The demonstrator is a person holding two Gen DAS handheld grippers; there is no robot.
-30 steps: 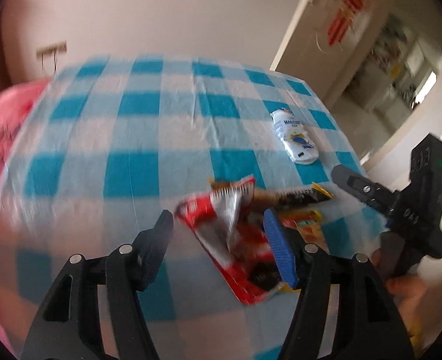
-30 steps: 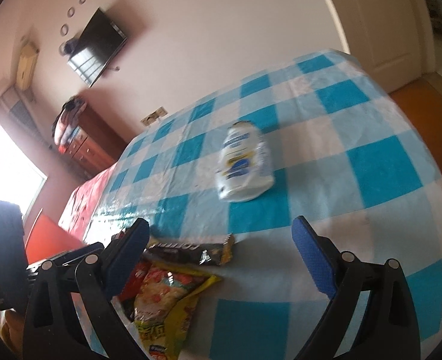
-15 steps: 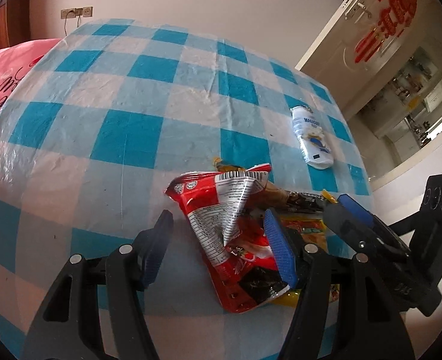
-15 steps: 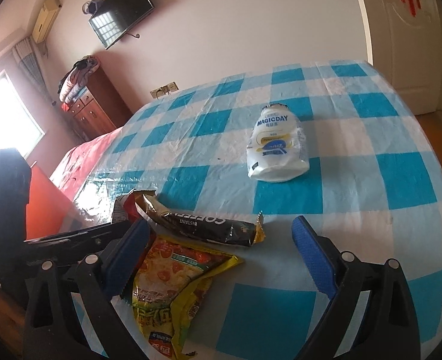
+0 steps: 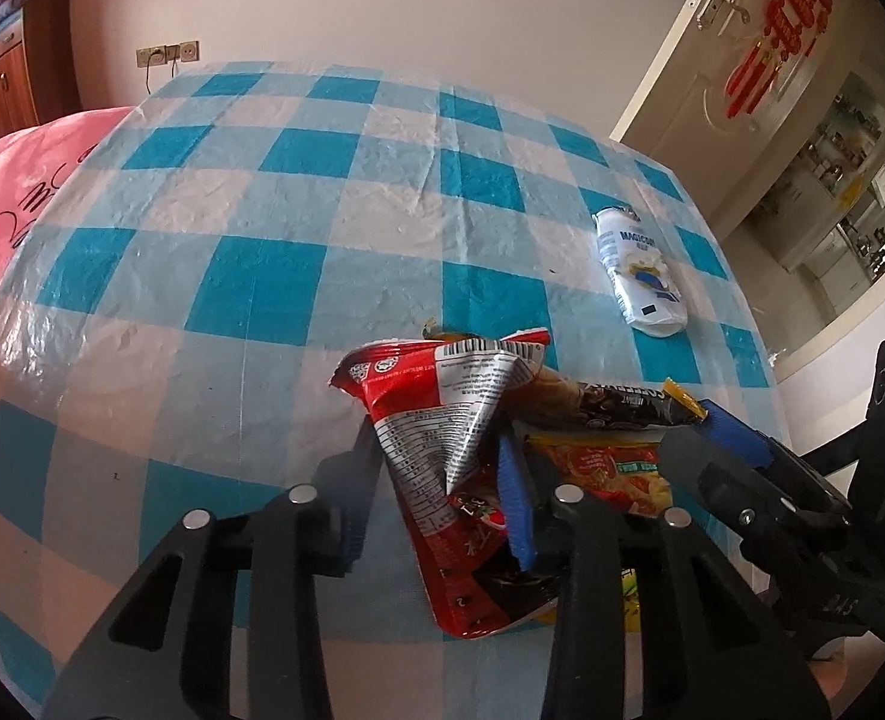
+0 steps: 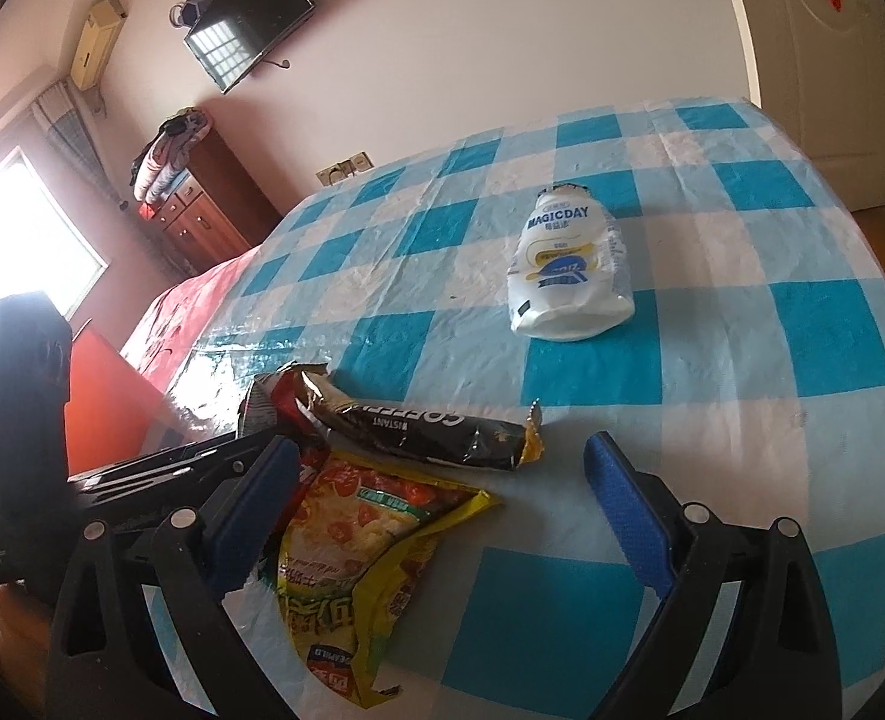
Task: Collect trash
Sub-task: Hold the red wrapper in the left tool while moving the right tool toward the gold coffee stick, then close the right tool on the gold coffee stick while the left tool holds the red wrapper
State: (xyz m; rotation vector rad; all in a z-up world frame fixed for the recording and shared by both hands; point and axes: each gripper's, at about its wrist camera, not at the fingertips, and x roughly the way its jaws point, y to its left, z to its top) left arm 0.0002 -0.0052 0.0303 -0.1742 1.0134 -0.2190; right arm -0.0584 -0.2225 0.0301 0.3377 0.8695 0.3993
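Left wrist view: your left gripper [image 5: 442,480] is clamping the red wrapper [image 5: 442,414], having just closed on it near the tabletop's [image 5: 262,276] front edge. Your right gripper [image 6: 442,510] is hanging open; yellow packet [image 6: 358,546], coffee sachet [image 6: 424,426] and white bottle [image 6: 565,264] are waiting uncollected.

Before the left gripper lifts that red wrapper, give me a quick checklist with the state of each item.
1. Left gripper shut on the red wrapper: ok, jaws have just closed onto it.
2. Wrapper free of the coffee sachet: not ok, they overlap.
3. Yellow snack bag free of the red wrapper: cannot tell.
4. Right gripper open, nothing pinched: ok.
5. White pouch out of the way: ok, it lies apart on the checked tablecloth.
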